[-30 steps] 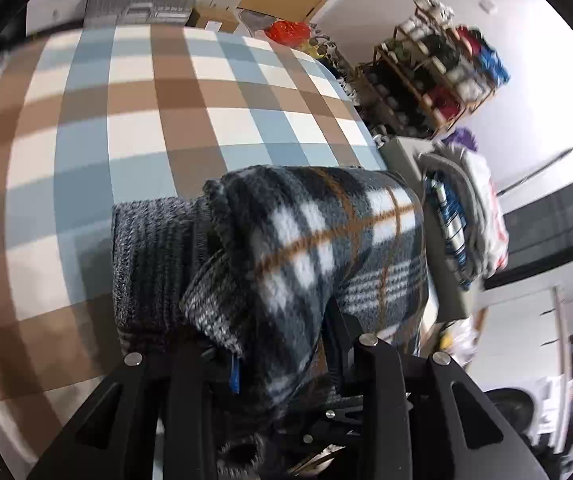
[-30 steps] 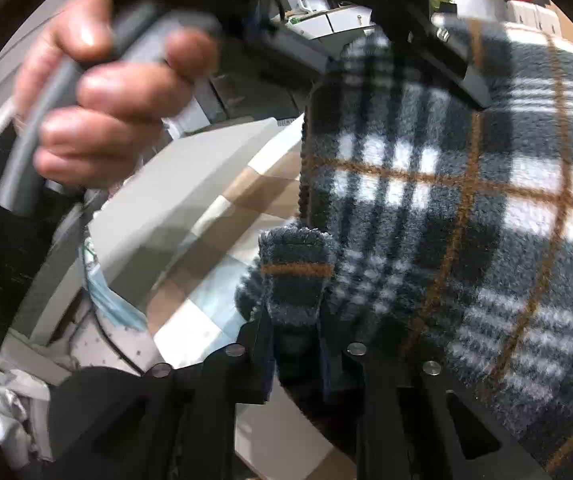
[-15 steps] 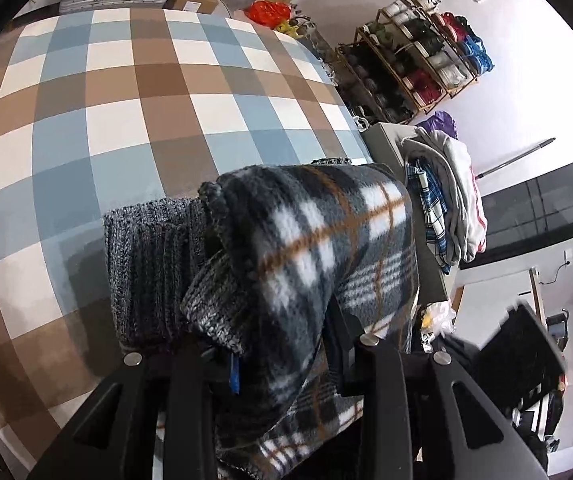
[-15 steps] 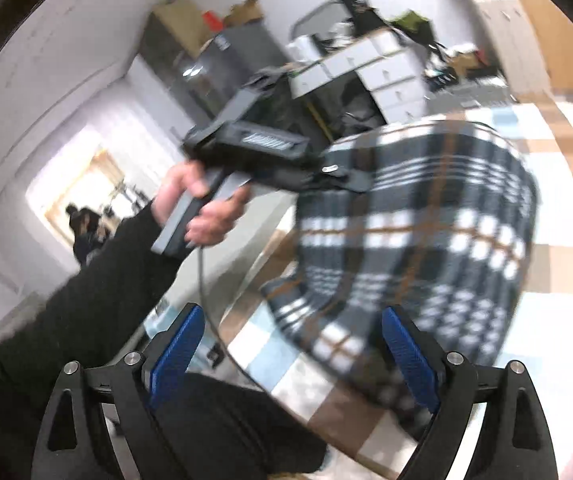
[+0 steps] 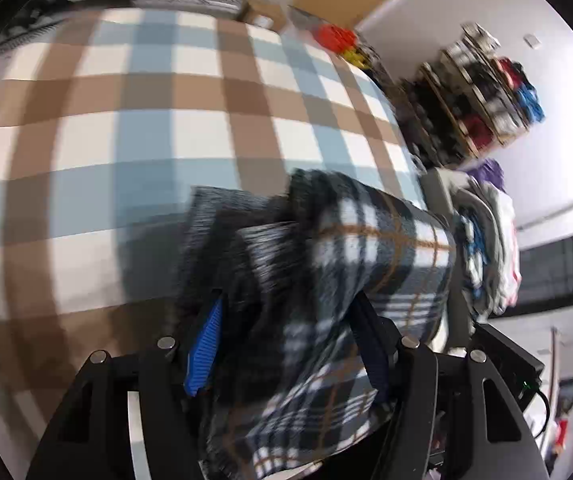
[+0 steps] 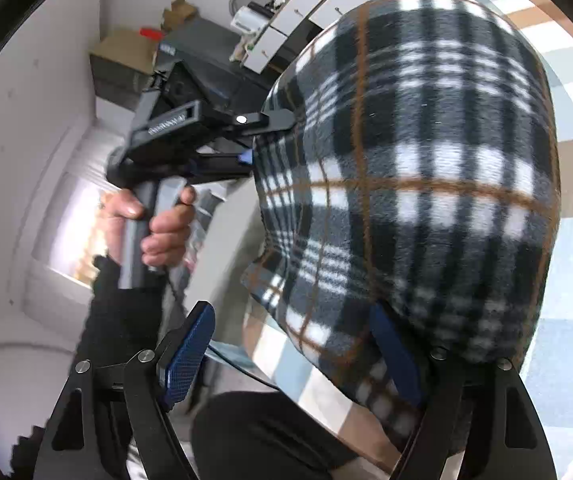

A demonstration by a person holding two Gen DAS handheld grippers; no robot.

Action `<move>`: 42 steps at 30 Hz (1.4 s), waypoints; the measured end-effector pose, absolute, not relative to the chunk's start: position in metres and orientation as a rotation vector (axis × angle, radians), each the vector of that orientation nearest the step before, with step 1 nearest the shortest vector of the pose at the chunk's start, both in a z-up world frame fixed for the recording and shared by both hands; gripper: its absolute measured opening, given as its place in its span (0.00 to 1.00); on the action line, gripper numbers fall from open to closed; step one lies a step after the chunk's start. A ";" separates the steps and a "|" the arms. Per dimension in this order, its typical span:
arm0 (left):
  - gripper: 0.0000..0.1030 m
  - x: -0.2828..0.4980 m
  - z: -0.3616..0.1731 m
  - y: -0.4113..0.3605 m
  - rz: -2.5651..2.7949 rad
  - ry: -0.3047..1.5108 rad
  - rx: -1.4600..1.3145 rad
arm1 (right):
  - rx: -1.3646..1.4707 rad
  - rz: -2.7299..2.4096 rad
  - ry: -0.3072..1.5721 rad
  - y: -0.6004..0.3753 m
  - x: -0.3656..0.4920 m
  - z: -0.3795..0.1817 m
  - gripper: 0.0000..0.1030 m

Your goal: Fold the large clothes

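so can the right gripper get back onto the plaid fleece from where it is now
Probably yes. The right gripper has just been moving its fingers, now apart, and the plaid fleece bulges right beside its right finger with nothing between; the left gripper sits at its far edge.

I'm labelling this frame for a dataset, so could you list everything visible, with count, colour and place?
plaid fleece garment: one, dark grey, white and tan, bundled on the bed
checked bedcover: one, blue, brown and white, under the garment
clothes pile: one, mixed colours, beside the bed
shelf rack: one, wooden, by the wall
white drawers: one unit, background
left gripper: one, black with blue pads, jaws just opening, garment between them
right gripper: open, beside the garment
hand: one, holding the left gripper's handle
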State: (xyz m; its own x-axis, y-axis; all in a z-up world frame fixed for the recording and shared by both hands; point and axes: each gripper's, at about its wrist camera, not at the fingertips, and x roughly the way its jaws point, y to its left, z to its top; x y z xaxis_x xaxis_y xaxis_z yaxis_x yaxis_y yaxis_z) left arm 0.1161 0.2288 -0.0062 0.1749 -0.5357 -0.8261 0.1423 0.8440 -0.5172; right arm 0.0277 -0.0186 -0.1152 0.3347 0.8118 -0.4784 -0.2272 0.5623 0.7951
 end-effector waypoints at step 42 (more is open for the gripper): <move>0.66 0.031 -0.103 0.265 -0.403 1.191 -0.438 | -0.350 0.276 1.239 0.083 0.199 -0.087 0.53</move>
State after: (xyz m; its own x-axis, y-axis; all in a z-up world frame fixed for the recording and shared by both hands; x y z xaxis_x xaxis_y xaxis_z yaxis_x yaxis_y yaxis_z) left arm 0.0314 0.2650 -0.1032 0.3201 -0.5183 -0.7930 0.0692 0.8476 -0.5260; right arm 0.1987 0.0833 -0.0873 0.3042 0.0160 -0.9525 -0.3903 0.9142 -0.1093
